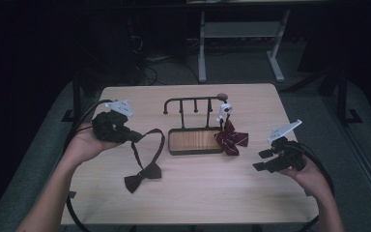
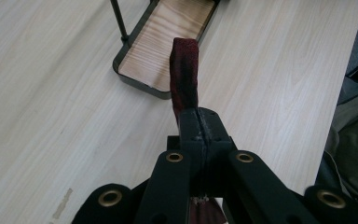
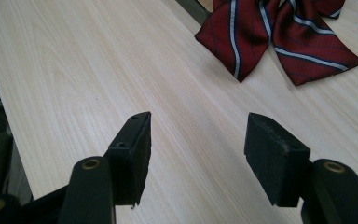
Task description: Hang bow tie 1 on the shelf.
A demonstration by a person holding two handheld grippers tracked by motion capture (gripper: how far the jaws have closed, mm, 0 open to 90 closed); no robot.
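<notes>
High view: left gripper (image 1: 134, 137), jaws fully closed on the strap of the dark bow tie (image 1: 143, 177), holds the strap raised while the bow rests on the table (image 1: 198, 198). Right gripper (image 1: 260, 160) waits, jaws apart and empty, near the striped bow tie (image 1: 231, 138). Judged step: carrying toward the rack (image 1: 193, 102); next move needs lift clearing its pegs.
</notes>
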